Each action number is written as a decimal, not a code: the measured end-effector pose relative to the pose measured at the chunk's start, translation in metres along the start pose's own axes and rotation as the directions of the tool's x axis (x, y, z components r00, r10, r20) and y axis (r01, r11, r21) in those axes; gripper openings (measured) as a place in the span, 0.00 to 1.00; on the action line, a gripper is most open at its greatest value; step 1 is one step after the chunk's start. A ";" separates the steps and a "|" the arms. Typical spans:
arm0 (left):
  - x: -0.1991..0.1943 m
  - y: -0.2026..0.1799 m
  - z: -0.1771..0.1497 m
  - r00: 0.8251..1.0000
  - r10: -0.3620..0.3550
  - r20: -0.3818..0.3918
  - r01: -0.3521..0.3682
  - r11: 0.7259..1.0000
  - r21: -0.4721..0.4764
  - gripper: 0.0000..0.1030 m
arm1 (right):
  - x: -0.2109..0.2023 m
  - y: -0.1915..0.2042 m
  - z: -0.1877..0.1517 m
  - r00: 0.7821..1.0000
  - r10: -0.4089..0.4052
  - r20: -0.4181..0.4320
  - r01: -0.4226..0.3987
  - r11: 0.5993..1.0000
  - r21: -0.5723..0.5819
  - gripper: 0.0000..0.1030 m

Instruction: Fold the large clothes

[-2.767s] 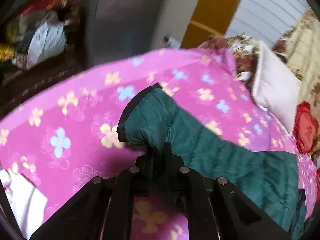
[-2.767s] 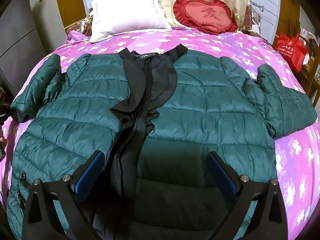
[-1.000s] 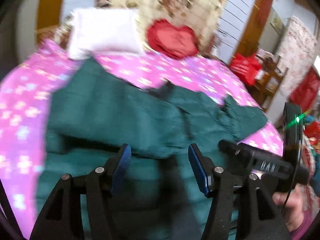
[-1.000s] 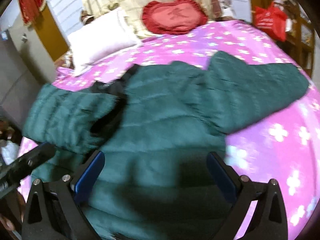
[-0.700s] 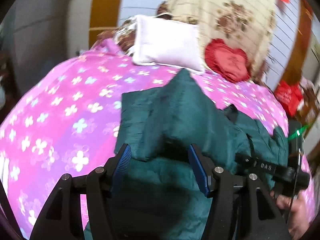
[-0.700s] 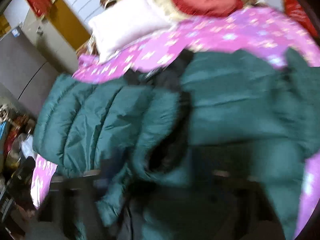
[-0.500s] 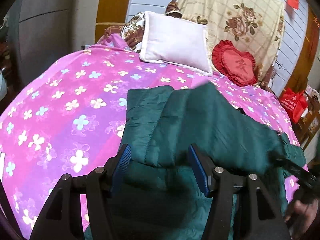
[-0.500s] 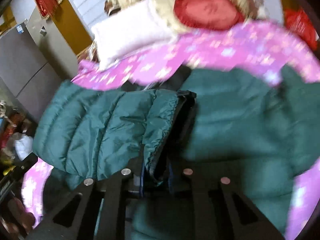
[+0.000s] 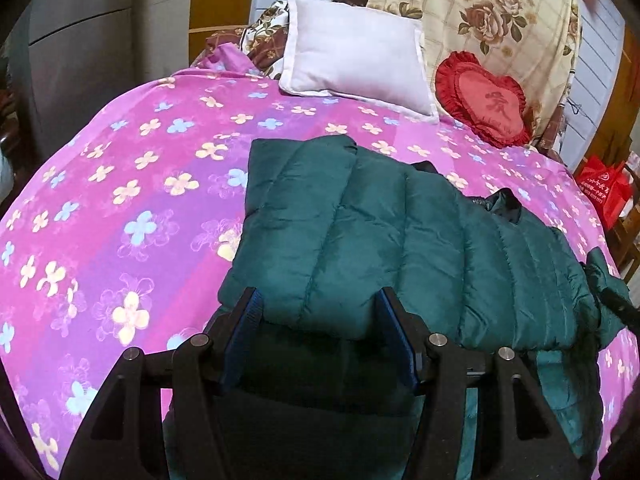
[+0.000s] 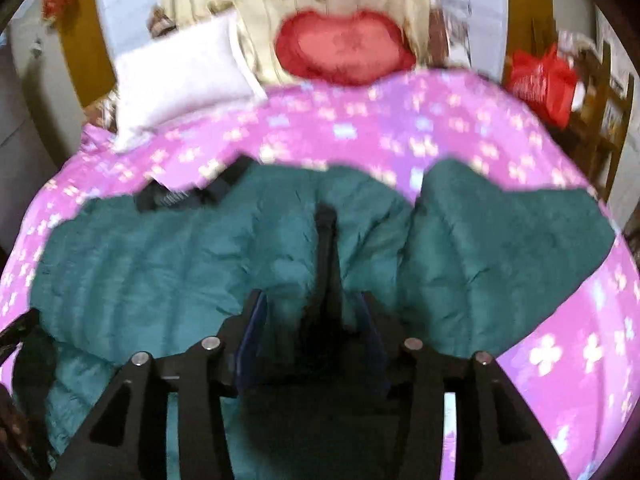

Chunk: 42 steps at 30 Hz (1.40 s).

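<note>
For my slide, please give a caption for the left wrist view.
Open left gripper above a folded green puffer jacket on a pink floral bedspread.

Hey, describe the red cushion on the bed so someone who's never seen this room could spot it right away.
Start at the bed with the pink flowered sheet and look to its head end, past the green jacket. The red cushion leans there against a cream rose-print cloth, right of the white pillow. It alone is heart-shaped, with a ruffled edge.
</note>
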State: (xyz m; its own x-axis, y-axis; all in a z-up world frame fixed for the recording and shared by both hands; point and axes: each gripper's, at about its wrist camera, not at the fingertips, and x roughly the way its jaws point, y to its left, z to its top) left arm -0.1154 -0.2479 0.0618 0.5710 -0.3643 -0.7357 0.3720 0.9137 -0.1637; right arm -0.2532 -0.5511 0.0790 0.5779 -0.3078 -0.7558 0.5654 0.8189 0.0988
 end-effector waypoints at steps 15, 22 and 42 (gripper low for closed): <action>0.010 -0.007 -0.003 1.000 0.027 -0.015 -0.027 0.999 0.045 0.40 | 0.057 0.049 -0.004 0.990 0.060 -0.125 -0.076 0.989 -0.129 0.49; 0.006 -0.010 -0.004 0.999 0.034 -0.005 -0.033 0.998 0.055 0.40 | 0.032 0.039 -0.011 0.994 0.052 -0.097 -0.065 0.988 -0.143 0.54; -0.038 -0.039 -0.008 0.996 -0.057 0.076 0.048 0.992 0.119 0.39 | -0.030 0.040 -0.026 0.998 0.056 0.001 -0.055 0.984 -0.169 0.72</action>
State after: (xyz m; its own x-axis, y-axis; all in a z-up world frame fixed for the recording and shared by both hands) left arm -0.1576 -0.2682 0.0911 0.6026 -0.4283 -0.6734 0.4829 0.8675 -0.1196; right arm -0.2628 -0.4963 0.0892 0.6089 -0.2621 -0.7487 0.4253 0.9046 0.0293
